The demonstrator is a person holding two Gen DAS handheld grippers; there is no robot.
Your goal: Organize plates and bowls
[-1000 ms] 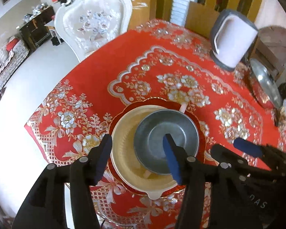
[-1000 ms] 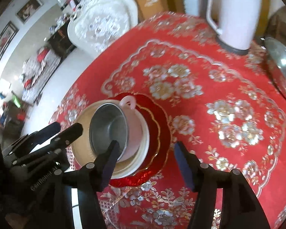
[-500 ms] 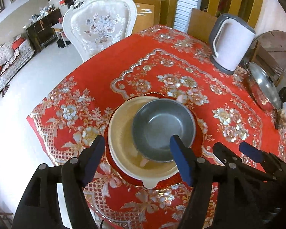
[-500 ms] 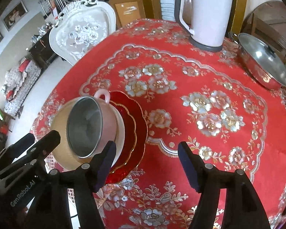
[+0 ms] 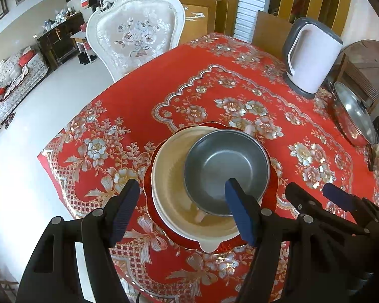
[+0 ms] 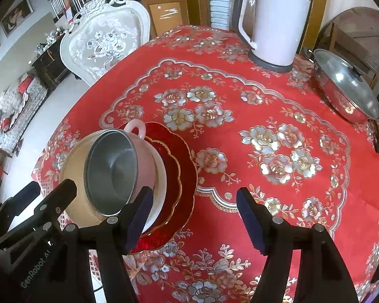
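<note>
1. Both grippers have been drawn back and raised from the stacked dishes since a second ago — more red tablecloth (image 6: 240,96) is seen around the stack.
2. At the left, the left gripper (image 5: 183,210) is held spread wide above the cream bowl (image 5: 171,184), gripping nothing.
3. Nested in that bowl sits the metal-lined pink bowl (image 6: 113,171); the stack rests on a red scalloped plate (image 6: 182,176).
4. To the right, the right gripper (image 6: 194,216) is spread open too — empty, over bare cloth beside the plate.
5. Farther right, a white kettle (image 6: 275,25) and a lidded steel pan (image 6: 346,85) are seen.
</note>
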